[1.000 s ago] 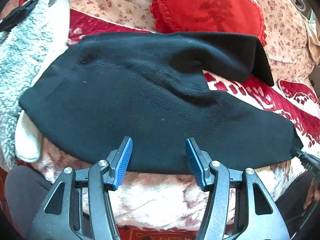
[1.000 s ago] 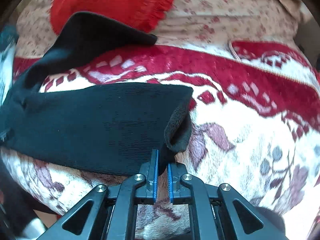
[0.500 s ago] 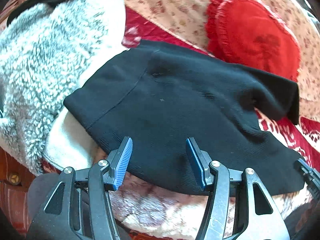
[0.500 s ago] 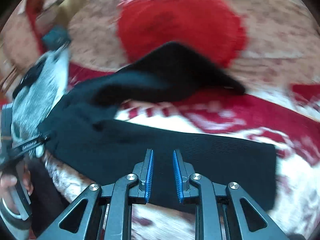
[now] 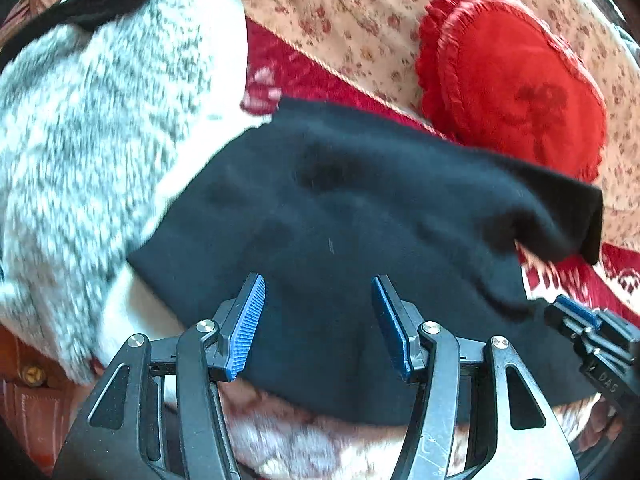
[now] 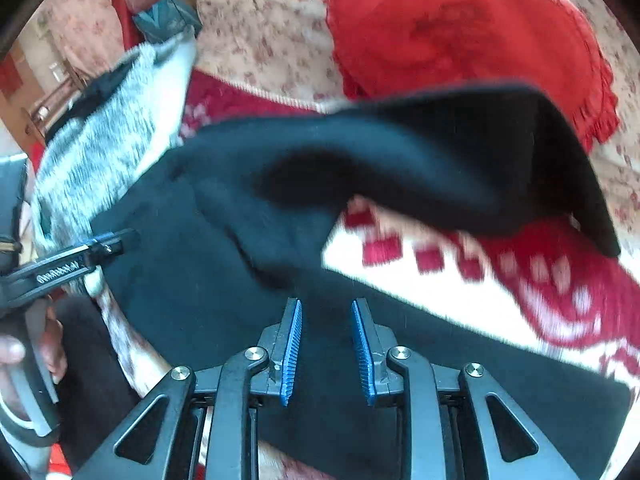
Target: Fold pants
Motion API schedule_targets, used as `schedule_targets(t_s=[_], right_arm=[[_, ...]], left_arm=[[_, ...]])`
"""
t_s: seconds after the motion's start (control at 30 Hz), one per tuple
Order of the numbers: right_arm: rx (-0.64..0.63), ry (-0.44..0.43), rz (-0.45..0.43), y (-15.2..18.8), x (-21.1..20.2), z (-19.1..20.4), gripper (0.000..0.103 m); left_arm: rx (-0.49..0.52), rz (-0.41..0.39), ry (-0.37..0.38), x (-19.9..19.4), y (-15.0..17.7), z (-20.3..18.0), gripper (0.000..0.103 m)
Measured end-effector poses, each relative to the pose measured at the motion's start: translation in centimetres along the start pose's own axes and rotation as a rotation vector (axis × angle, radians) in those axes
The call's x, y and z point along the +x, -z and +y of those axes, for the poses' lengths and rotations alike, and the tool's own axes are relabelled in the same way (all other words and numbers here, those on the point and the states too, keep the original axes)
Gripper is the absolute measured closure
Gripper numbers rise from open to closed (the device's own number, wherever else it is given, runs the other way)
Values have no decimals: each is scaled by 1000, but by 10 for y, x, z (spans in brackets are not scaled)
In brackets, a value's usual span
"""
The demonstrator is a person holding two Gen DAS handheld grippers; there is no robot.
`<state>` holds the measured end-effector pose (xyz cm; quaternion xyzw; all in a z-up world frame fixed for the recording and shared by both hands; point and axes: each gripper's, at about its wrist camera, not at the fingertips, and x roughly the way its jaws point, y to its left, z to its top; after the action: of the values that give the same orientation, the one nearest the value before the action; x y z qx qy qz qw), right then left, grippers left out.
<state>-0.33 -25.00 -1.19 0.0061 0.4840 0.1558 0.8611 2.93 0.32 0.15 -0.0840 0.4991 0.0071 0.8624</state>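
Observation:
Black knit pants [image 5: 360,208] lie spread over a patterned bed, and their two legs part in a V [image 6: 460,168]. My left gripper [image 5: 318,320] hovers open just above the near edge of the pants at the waist end, with nothing between its blue pads. It also shows side-on at the left of the right wrist view [image 6: 120,240]. My right gripper [image 6: 326,344] hangs over the near leg. Its jaws are opening and the pads press on nothing. Its tip [image 5: 564,312] pokes in at the right of the left wrist view.
A grey fleece garment [image 5: 88,128] with a white lining lies left of the pants and touches them. A red heart-shaped pillow [image 5: 516,76] rests behind the far leg on a floral sheet. A red and white blanket [image 6: 540,280] covers the bed. A person's hand [image 6: 16,356] holds the left gripper.
Both grippers have swung left along the pants toward the waist end. The right gripper has let go of the leg cuff and its jaws have widened. The left stays open.

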Motion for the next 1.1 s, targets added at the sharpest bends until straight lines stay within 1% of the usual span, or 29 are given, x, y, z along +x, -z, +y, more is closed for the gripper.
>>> schedule_targets(t_s=[0.1, 0.17, 0.3, 0.4, 0.47, 0.63, 0.67, 0.73, 0.77, 0.83, 0.87, 0.9, 0.97, 1.03, 1.1], right_arm=[[-44, 1, -57, -34, 2, 8, 70], [-84, -11, -75, -61, 10, 18, 67], [-160, -62, -60, -110, 37, 38, 64], [-215, -49, -38, -141, 67, 53, 63], [-262, -53, -17, -158, 88, 61, 62], [-391, -30, 90, -190, 145, 71, 60], [-400, -45, 114, -192, 153, 68, 60], [-403, -113, 175, -193, 169, 64, 60], [-399, -120, 178, -192, 173, 62, 60], [-373, -141, 149, -191, 175, 58, 65], [-354, -147, 137, -190, 175, 56, 76], [-344, -138, 127, -190, 172, 54, 92], [-332, -133, 90, -188, 158, 55, 97], [-335, -136, 46, -185, 139, 60, 98], [-344, -150, -17, -179, 107, 68, 98]], left_arm=[[-17, -5, -17, 11, -24, 1, 48], [-40, 10, -26, 23, -37, 3, 48], [-92, 69, -32, 56, -60, 9, 48], [-115, 83, -35, 71, -69, 11, 48], [-118, 74, -30, 74, -74, 11, 44], [-97, 44, -19, 79, -74, 12, 42], [-97, 38, -16, 80, -74, 13, 41], [-90, 32, -16, 80, -76, 12, 41], [-87, 30, -16, 81, -77, 12, 41], [-92, 28, -3, 84, -82, 14, 41], [-102, 27, 12, 82, -83, 17, 41], [-122, 20, 31, 75, -82, 22, 41], [-160, -5, 28, 62, -82, 35, 41], [-192, -30, 5, 48, -82, 47, 41], [-235, -67, -4, 28, -80, 63, 42]])
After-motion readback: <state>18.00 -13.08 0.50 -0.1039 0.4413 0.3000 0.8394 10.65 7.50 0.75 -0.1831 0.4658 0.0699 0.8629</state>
